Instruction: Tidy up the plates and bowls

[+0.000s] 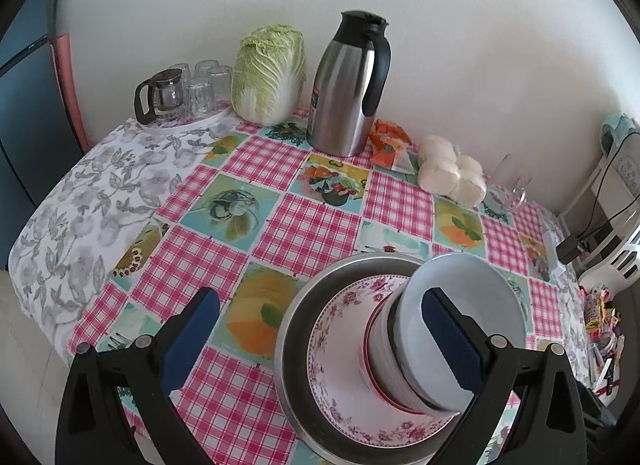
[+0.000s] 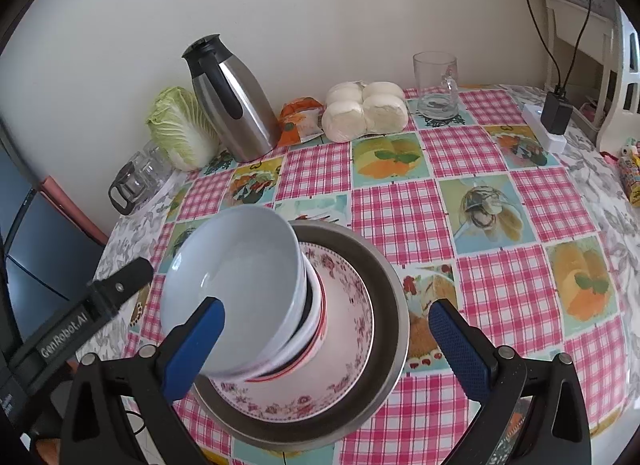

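The stacking looks all but done: a pale bowl (image 2: 236,281) tops two nested bowls on a flowered plate (image 2: 348,329) inside a metal pan (image 2: 384,265), near the table's (image 2: 520,305) front edge. Both the left gripper (image 1: 320,341) and right gripper (image 2: 326,345) gape wide, holding nothing. Next probably comes straightening the leaning bowls, which needs a gentle squeeze at the rim.

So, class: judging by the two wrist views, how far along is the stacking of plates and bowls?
Done: a metal plate holds a floral plate, and on that stand nested bowls, a pale blue bowl on top. In hand: nothing; the left gripper and right gripper are both open around the stack. Left: no loose dishes show; only the thermos jug, cabbage and buns share the table.
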The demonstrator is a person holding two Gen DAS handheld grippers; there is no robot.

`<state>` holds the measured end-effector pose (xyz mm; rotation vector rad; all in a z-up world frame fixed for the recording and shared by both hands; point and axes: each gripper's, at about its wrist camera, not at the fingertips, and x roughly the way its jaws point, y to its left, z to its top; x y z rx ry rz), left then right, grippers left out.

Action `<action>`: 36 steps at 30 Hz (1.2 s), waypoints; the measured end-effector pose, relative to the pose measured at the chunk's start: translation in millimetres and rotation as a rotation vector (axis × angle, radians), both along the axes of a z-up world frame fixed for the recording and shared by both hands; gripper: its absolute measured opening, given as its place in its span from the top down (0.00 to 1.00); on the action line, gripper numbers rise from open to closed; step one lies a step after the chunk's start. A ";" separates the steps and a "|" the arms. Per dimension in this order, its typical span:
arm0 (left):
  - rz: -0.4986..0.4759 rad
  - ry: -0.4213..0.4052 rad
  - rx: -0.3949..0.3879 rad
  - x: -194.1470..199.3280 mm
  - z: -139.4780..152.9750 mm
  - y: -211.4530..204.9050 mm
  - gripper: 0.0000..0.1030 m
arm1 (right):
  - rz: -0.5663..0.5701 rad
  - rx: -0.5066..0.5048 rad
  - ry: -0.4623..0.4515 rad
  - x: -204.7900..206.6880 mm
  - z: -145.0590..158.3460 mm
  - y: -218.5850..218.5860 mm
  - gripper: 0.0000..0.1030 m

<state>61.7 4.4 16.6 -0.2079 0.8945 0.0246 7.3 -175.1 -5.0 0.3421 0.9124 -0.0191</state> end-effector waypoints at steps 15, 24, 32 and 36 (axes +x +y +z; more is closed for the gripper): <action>0.007 -0.020 0.074 -35.2 -5.5 0.7 0.02 | 0.001 -0.016 -0.021 -34.4 -5.8 6.5 0.00; -0.010 0.032 0.106 -55.3 -22.9 4.9 0.02 | 0.003 -0.034 -0.005 -48.1 -15.4 11.3 0.00; -0.032 0.117 0.147 -64.5 -45.9 5.6 0.02 | 0.006 -0.052 0.029 -58.8 -30.1 15.5 0.00; -0.042 0.164 0.170 -67.8 -58.2 6.1 0.02 | 0.001 -0.064 0.055 -63.0 -39.0 14.9 0.00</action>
